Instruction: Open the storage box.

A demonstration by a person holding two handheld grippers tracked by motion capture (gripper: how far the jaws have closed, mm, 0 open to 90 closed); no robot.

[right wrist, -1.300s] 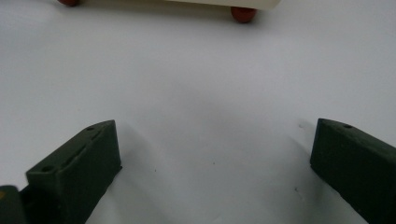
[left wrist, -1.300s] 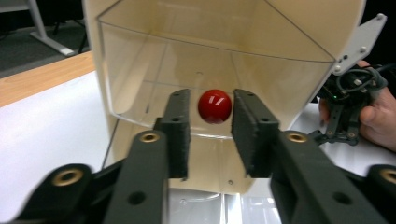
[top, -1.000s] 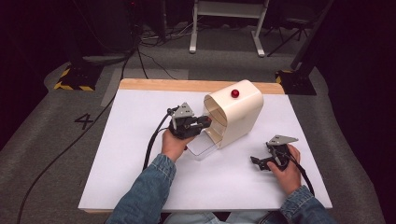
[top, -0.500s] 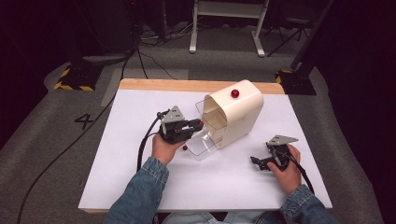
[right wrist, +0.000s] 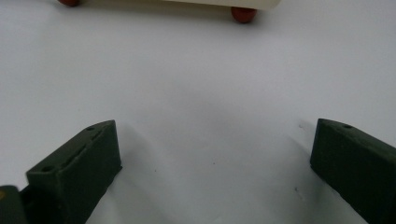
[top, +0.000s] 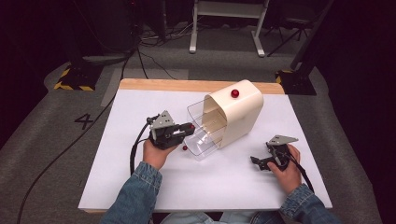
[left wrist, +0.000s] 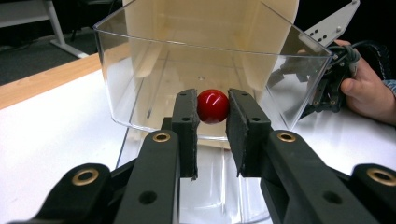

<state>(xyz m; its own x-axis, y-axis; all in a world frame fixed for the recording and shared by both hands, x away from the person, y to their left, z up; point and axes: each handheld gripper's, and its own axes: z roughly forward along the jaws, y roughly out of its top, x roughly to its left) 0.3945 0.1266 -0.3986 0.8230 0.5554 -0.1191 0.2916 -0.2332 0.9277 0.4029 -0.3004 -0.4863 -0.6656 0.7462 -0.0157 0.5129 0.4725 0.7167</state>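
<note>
The left gripper (left wrist: 212, 140) pinches the red ball knob (left wrist: 212, 106) of a clear plastic drawer (left wrist: 140, 84), its two black jaws pressed against the knob's sides. The drawer stands just ahead of the jaws, drawn partway out of a cream, round-topped cabinet (top: 240, 109). How deep the drawer's rear still sits in the cabinet is hidden by the cabinet's shell, and the drawer's floor is hard to read through the glare on its clear walls. In the high view the knob is too small to make out between the jaws of the left gripper (top: 189, 127).

The right gripper (right wrist: 212, 172) has its jaws spread wide over bare white table (right wrist: 201, 93). Ahead of them, cut off by the top edge, are the cabinet's cream base and two small red feet (right wrist: 243, 14).

Compared with a second ago, the left gripper has drawn back toward the person, and the drawer reaches further out of the cabinet. The right gripper (top: 261, 161) has kept its place.
</note>
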